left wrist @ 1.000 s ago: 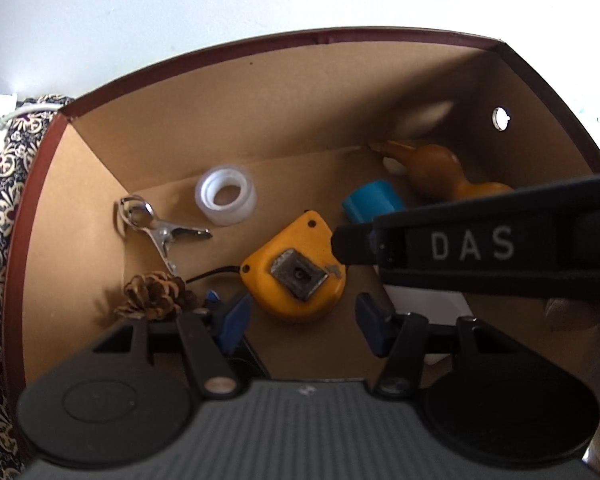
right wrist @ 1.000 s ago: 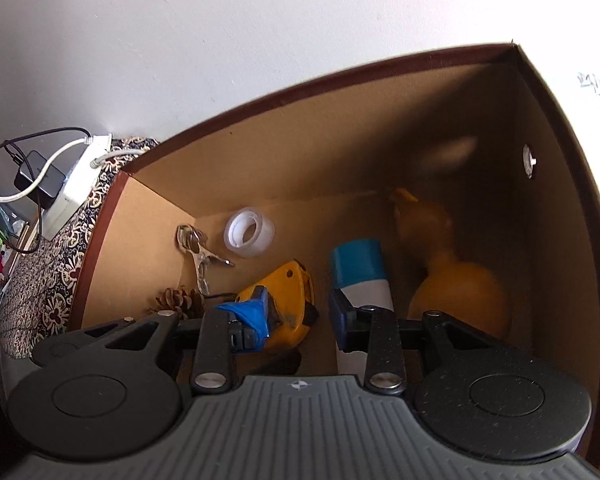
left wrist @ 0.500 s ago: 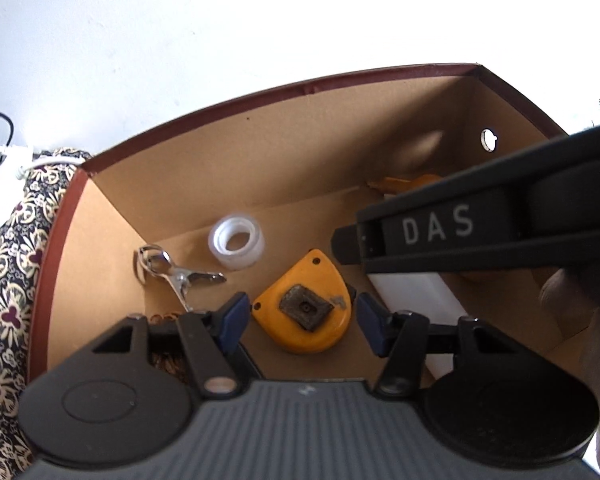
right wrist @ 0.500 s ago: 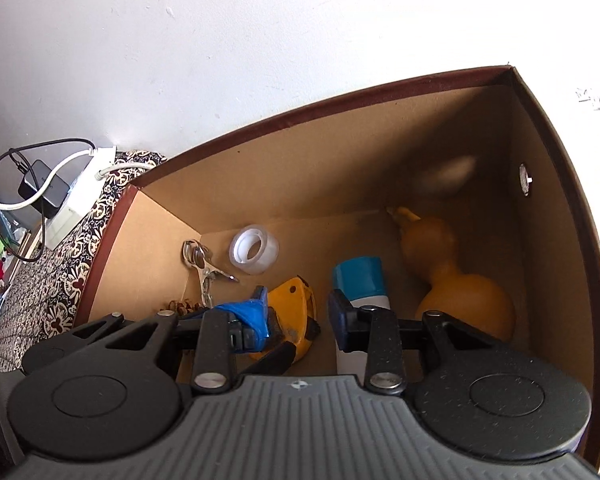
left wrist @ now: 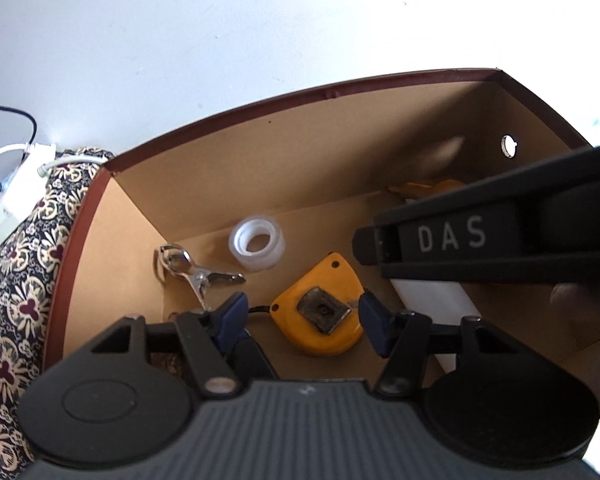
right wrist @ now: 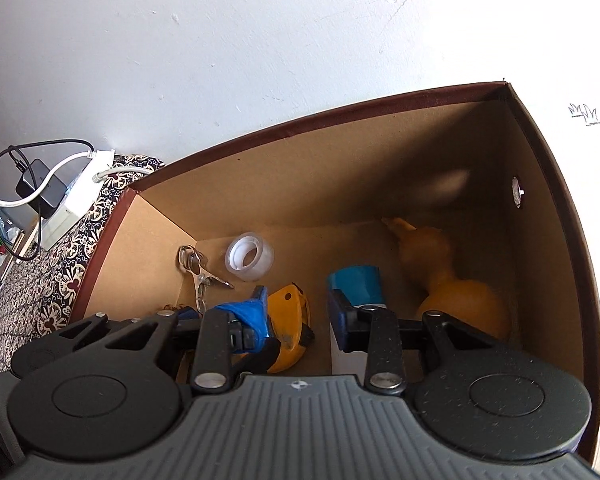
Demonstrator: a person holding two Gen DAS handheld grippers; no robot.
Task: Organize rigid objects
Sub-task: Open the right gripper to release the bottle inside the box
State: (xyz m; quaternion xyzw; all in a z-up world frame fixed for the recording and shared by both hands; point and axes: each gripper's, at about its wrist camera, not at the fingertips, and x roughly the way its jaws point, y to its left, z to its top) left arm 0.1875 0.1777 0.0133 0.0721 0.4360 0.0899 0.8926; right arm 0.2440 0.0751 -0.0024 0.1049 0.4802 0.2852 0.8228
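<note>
1. Left wrist view: I am looking down into a cardboard box (left wrist: pixel 260 184) with a dark red rim. My left claw (left wrist: pixel 300 316) hangs over its floor; its blue pads (left wrist: pixel 232 314) stand apart and are still spreading, with nothing pressed between them.
2. A yellow tape measure (left wrist: pixel 320 312) lies on the box floor between and just past the pads, touched by neither.
3. Farther back sit a clear tape roll (left wrist: pixel 258 248) and, to its left, a metal clip (left wrist: pixel 192 272) near the left wall.
4. A black bar marked "DAS" (left wrist: pixel 500 240) crosses the right side, part of my other tool, and covers much of a white tube (left wrist: pixel 436 300). A hand (left wrist: pixel 588 320) shows at the right edge.
5. A patterned cloth (left wrist: pixel 24 248) lies left of the box.
6. Right wrist view: my right claw (right wrist: pixel 296 316) also points down into the box (right wrist: pixel 300 184). Its jaws stand apart, and I see nothing clamped.
7. The tape measure (right wrist: pixel 288 320) sits at its left finger, partly hidden. The white tube with a blue cap (right wrist: pixel 356 284) lies at its right finger; whether they touch I cannot tell.
8. An orange gourd (right wrist: pixel 456 296) rests in the right back corner. The tape roll (right wrist: pixel 250 258) and clip (right wrist: pixel 198 276) lie at the left.
9. A white power strip (right wrist: pixel 84 188) with cables sits on the cloth (right wrist: pixel 52 264) beyond the box.
</note>
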